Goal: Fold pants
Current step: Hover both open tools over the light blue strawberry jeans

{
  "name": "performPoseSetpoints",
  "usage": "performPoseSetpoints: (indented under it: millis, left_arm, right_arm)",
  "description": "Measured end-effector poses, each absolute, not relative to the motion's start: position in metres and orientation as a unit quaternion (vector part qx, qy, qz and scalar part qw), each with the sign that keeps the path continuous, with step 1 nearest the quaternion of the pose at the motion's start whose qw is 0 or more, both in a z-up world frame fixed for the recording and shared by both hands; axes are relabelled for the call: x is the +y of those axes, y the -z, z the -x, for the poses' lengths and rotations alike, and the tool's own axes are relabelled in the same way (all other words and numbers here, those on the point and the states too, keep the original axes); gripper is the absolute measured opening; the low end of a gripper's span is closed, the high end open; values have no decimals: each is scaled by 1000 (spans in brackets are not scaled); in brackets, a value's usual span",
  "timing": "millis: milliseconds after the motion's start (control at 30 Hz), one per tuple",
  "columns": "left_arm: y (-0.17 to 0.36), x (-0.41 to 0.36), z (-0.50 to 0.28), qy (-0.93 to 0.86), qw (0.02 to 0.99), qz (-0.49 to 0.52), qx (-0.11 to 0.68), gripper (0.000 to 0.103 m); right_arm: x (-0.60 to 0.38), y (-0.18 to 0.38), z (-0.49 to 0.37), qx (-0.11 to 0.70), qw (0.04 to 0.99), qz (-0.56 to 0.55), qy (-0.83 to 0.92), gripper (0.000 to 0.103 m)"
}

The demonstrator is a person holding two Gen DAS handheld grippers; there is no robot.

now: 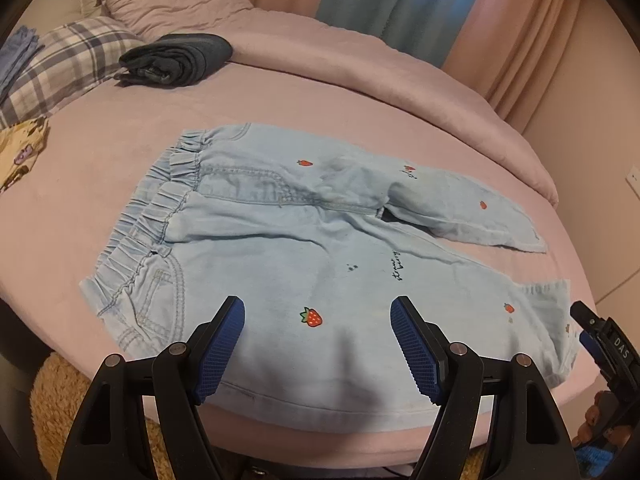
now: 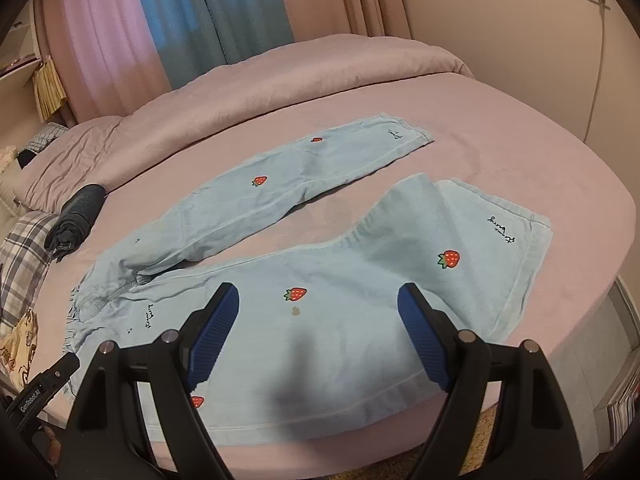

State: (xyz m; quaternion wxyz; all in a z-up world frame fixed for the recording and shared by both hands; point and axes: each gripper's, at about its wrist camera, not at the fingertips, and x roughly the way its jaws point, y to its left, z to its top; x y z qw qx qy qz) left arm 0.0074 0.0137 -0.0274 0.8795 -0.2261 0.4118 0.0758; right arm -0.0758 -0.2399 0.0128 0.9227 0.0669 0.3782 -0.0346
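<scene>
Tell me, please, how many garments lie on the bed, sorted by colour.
Light blue pants: 1
Dark folded garment: 1
Yellow printed garment: 1
Total: 3

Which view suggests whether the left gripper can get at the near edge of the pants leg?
The left wrist view: probably yes. The left gripper is open above the pants, with nothing lying between its fingers and the near edge.
</scene>
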Motion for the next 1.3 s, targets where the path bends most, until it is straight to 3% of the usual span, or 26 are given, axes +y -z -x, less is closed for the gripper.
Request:
performPoseSetpoints:
  millis: [1300]
  left_arm:
    - [40,15,-16,-74,872,220,430,76]
  right_arm:
    - [-245,2,65,403,912,-60,44,82]
